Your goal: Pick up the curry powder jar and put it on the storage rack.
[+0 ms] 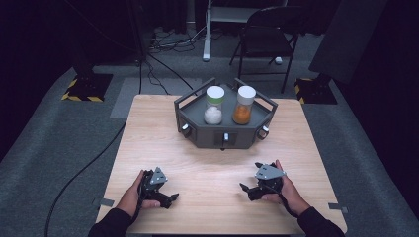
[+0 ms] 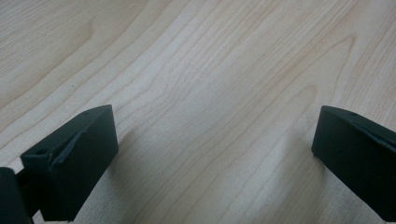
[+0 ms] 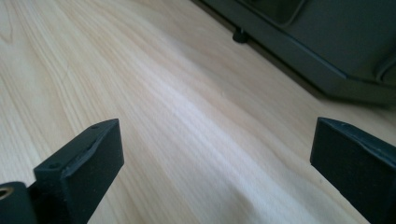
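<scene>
- The wooden table (image 1: 217,163) spreads pale and bare across its near half, where both grippers rest.
- A dark grey tray (image 1: 197,129) with angled walls and raised handles sits at the far middle of the table, well apart from both grippers; in the right gripper view its wall (image 3: 327,46) runs across the far right corner.
- A jar of white grains (image 1: 214,105) stands upright in the left part of the tray, white lid on top.
- A jar of orange powder (image 1: 243,105) stands upright just beside it on the right, also white-lidded.
- The right gripper (image 1: 251,190) lies at the near right in a hand, jaws spread wide with nothing but bare wood between them.
- The left gripper (image 1: 168,198) lies at the near left in the other hand, jaws likewise wide apart and holding nothing.
</scene>
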{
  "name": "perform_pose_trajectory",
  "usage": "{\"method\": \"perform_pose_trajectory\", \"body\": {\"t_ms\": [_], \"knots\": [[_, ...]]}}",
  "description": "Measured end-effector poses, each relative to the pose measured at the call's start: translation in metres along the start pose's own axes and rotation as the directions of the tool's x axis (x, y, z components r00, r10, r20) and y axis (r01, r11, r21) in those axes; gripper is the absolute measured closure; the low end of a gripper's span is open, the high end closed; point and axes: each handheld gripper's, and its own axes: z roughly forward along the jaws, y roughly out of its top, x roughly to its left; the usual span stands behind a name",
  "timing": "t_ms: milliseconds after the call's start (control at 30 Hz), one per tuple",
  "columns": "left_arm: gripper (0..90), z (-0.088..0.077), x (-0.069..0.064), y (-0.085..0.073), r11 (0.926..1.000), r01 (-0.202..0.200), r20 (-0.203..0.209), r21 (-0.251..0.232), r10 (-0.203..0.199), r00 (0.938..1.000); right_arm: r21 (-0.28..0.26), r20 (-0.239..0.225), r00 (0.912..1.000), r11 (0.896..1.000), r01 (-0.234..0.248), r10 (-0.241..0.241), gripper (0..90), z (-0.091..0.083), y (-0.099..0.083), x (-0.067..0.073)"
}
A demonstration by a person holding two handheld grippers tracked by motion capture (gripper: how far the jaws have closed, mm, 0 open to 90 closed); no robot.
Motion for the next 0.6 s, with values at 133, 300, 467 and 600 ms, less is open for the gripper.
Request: {"method": "perform_pose_trajectory", "body": {"t_ms": [133, 300, 467, 600], "knots": [[0.3, 0.0, 0.0, 0.0, 1.0, 0.001, -0.001, 0.001, -0.001, 1.0, 0.035, -0.031, 0.9992, 0.999, -0.023, 0.024, 2.5, -0.006, -0.005, -0.013], [0.3, 0.0, 0.0, 0.0, 1.0, 0.0, 0.0, 0.0, 0.0, 1.0, 0.082, -0.046, 0.9989, 0.997, -0.002, 0.006, 2.5, -0.009, -0.008, -0.02], [0.3, 0.0, 0.0, 0.0, 1.0, 0.0, -0.001, 0.0, 0.0, 1.0, 0.118, -0.056, 0.9984, 0.993, 0.009, -0.002, 2.5, -0.01, -0.01, -0.026], [0.3, 0.0, 0.0, 0.0, 1.0, 0.001, -0.001, 0.001, -0.001, 1.0, 0.122, -0.064, 0.9978, 0.992, -0.009, 0.017, 2.2, -0.012, -0.014, -0.031]]}}
